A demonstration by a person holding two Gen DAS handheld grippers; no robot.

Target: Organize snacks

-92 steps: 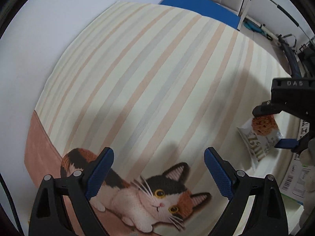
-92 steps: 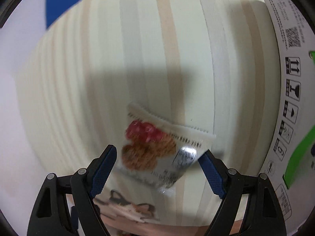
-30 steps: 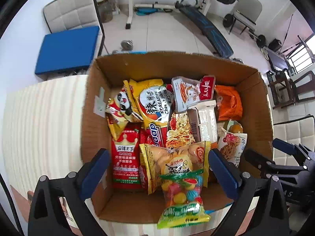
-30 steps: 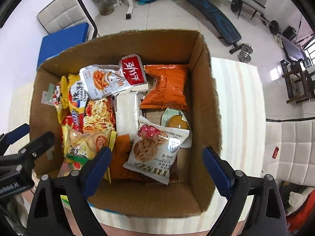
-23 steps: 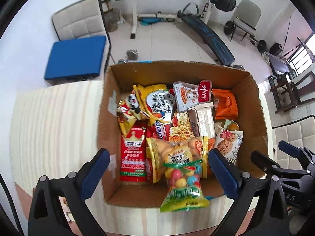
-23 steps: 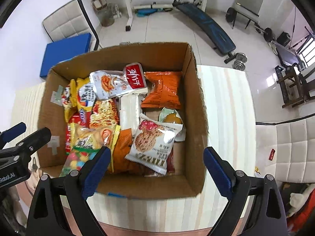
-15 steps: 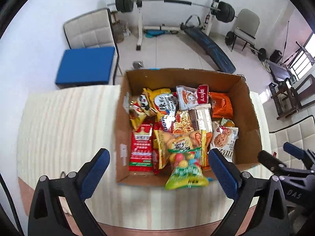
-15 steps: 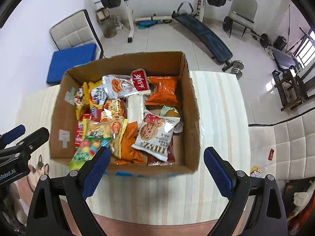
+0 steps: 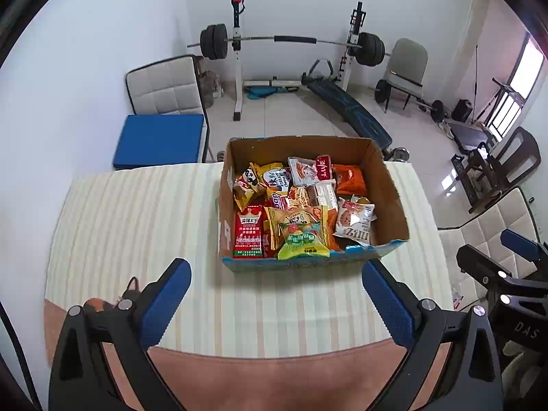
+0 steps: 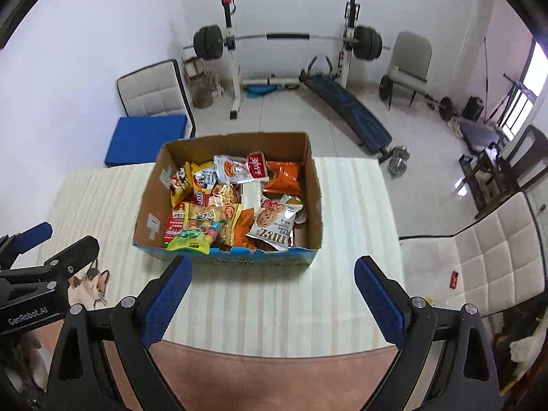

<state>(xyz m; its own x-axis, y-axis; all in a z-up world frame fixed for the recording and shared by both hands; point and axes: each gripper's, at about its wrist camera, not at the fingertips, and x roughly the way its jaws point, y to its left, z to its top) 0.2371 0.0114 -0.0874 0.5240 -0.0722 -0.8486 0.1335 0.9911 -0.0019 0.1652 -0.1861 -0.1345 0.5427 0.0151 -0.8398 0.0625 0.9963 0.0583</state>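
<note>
Sitting on the striped cream cloth-covered surface (image 9: 137,226) is an open brown cardboard box (image 9: 394,198) with a blue printed front edge, and it is being viewed from above and behind by both cameras. The box (image 10: 316,205) is being filled by a jumble of snack packets. A white cookie packet with a brown biscuit picture (image 10: 274,224) is lying at the near right of the pile, propped at a tilt against its neighbours. A green packet of coloured sweets (image 10: 193,236) is resting at the near left, partly over the front edge. A red packet with a crown print (image 9: 249,229) is lying flat along the left wall, an orange foil packet (image 9: 349,179) is tucked into the far right corner, and a white and red pouch (image 9: 310,171) is leaning at the far side.

The left tool (image 9: 274,304) is being held well back from the box, its blue-padded fingers (image 9: 167,294) spread wide apart with nothing between them. The right tool (image 10: 272,299) is likewise being held back, fingers (image 10: 375,296) wide apart and gripping nothing. Each tool is being seen at the edge of the other's view.

A barbell rack (image 9: 284,39), a blue slanted bench (image 9: 346,106) and white padded chairs (image 9: 167,89) are standing on the tiled floor beyond the surface.
</note>
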